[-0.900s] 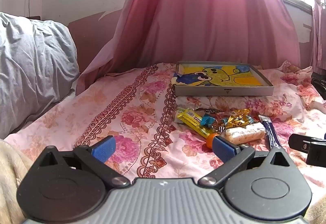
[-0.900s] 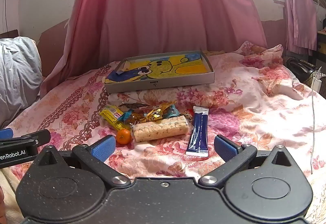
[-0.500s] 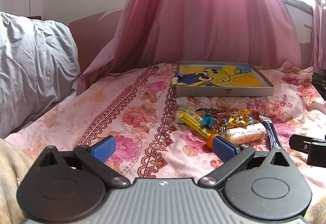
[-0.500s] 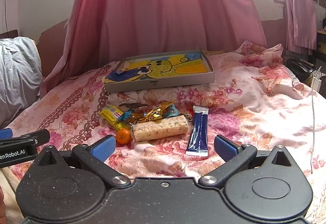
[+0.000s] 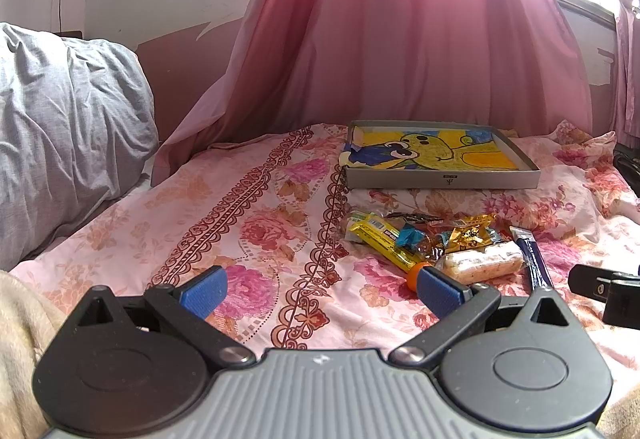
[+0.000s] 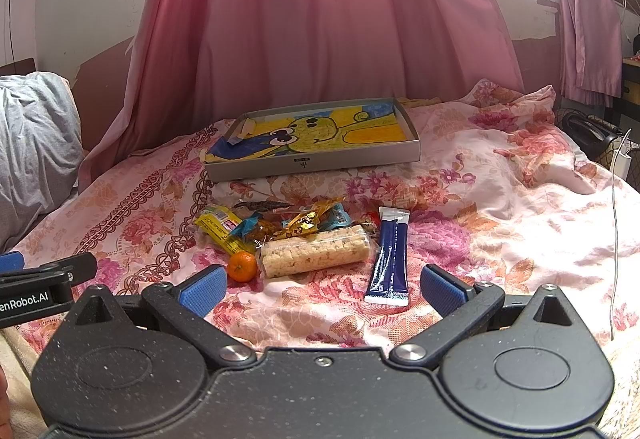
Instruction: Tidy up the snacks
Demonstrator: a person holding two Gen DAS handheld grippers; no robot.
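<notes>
Ahead, snack pile [image 6: 296,235] lies on floral bed [image 6: 500,207], in front of grey tray [image 6: 316,163]. Right gripper [image 6: 322,285] fingers spread wide, empty; mandarin [image 6: 242,266] near left finger, blue sachet [image 6: 390,259] near right one. Left gripper [image 5: 320,289] fingers wide, empty, pile ahead-right.

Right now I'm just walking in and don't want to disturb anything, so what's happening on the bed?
A person holds two grippers over the bed, sorting snacks. Both the left gripper and the right gripper are open and hold nothing. A small orange, a rice bar, a blue packet and some wrapped candies lie in a pile on the bedsheet. The tray behind them holds no snacks.
</notes>
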